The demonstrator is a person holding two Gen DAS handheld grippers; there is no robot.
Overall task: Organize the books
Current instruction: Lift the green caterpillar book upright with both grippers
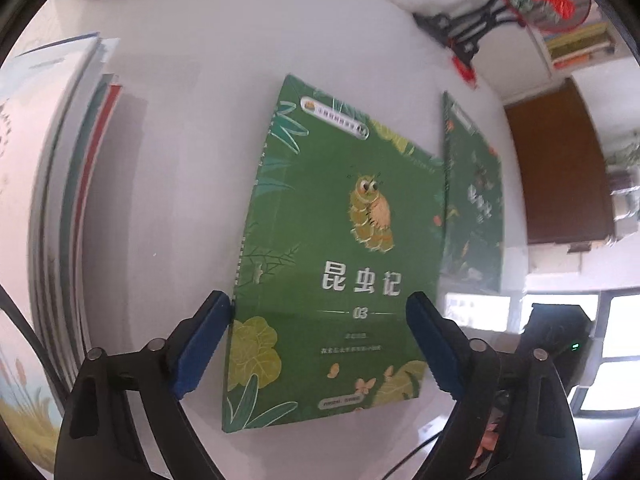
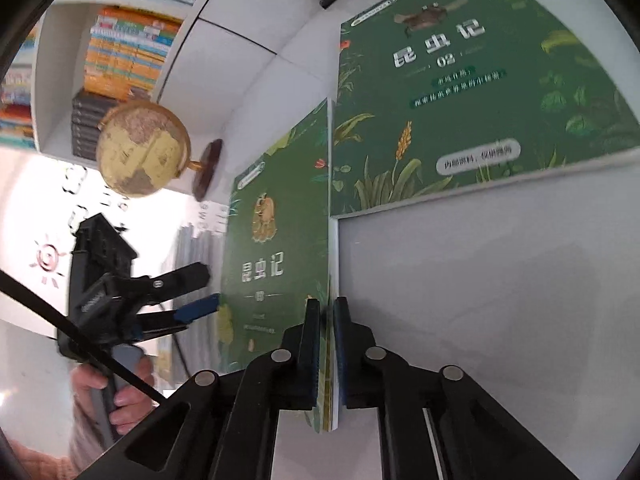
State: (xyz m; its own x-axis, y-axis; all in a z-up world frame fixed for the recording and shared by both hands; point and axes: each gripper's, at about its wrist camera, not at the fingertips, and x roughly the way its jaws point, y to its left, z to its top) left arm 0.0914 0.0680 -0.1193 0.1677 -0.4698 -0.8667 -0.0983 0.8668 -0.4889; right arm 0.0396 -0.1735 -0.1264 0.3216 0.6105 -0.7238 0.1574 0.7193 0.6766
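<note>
White tabletop [image 2: 500, 280] under me; my right gripper [image 2: 327, 360] is clamped on the thin green insect-cover book 03 [image 2: 276, 248], standing on edge. My left gripper [image 1: 320, 344] gapes wide, fingers apart. Such floppy paperback could sag, twist or topple onto green book 02 [image 2: 460, 92].

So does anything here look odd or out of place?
Yes: green book 03 stands on edge, pinched by the right gripper, while book 02 lies flat on the white surface. Left gripper is open around it.
</note>
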